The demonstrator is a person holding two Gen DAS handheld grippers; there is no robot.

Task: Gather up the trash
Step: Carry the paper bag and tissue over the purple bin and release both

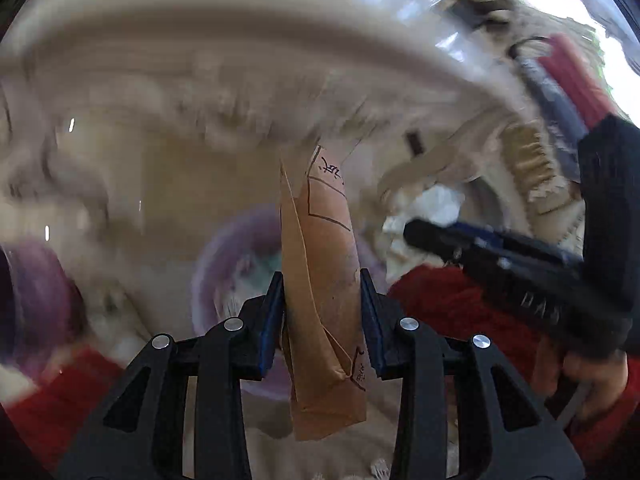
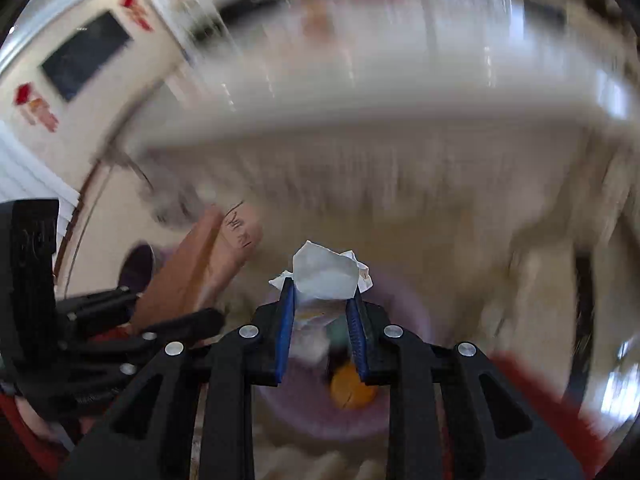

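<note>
My left gripper [image 1: 321,280] is shut on a flattened brown paper bag [image 1: 320,264] with black handwriting, which stands up between the blue pads. My right gripper [image 2: 322,292] is shut on a crumpled white tissue [image 2: 326,276]. Below both grippers sits a round purple bin [image 2: 400,412]; inside it lie an orange piece [image 2: 352,390] and other scraps. In the left wrist view the right gripper [image 1: 416,232] shows at the right with the tissue [image 1: 432,208]. In the right wrist view the left gripper [image 2: 168,312] shows at the left with the paper bag [image 2: 200,268]. Both views are motion-blurred.
A second purple container [image 1: 36,300] sits at the left edge. Red sleeves [image 1: 440,300] and a hand [image 1: 596,380] show low in the view. Pale fringed fabric [image 2: 380,172] hangs behind the bin. A cream wall with a dark panel [image 2: 86,54] stands at the far left.
</note>
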